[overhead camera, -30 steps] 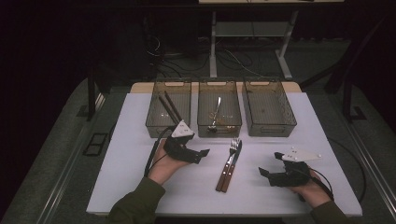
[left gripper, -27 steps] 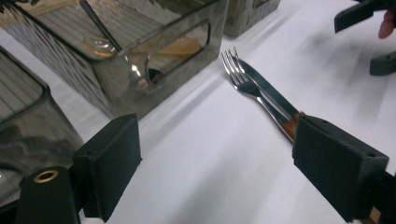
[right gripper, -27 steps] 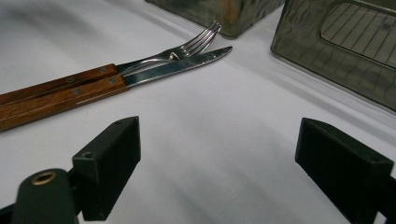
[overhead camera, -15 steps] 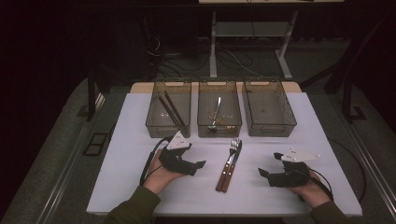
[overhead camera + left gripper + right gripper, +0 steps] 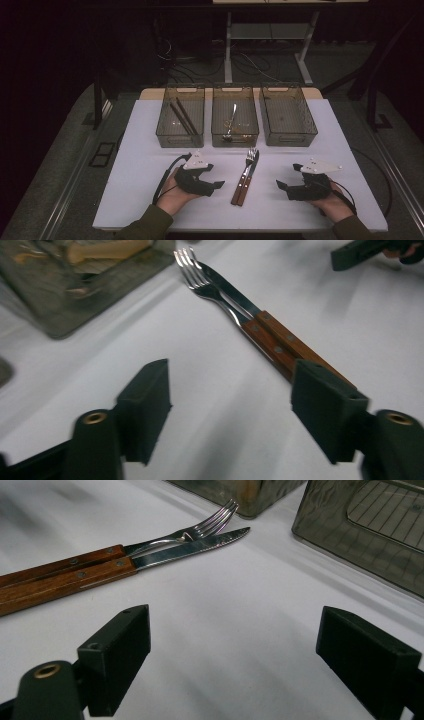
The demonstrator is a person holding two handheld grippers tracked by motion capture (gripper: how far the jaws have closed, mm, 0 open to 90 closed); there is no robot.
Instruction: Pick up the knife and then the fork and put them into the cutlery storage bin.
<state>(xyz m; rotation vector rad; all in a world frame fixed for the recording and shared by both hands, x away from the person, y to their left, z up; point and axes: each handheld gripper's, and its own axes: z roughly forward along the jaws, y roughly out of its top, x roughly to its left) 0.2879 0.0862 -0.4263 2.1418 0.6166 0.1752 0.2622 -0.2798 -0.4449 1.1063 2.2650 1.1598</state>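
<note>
Fork (image 5: 250,161) and knife (image 5: 247,180) side by side, touching, on bench (image 5: 140,165). Left hand-held gripper (image 5: 217,184) and right hand-held gripper (image 5: 281,186) both spread wide, empty, flanking them.

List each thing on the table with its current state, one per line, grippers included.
Left gripper: open, empty, low over the table, pointing at the cutlery.
Right gripper: open, empty, low over the table.
Fork: flat on the table, beside the knife.
Knife: flat on the table, against the fork.
Left bin: holds two dark sticks.
Middle bin: holds a metal utensil.
Right bin: empty.
</note>
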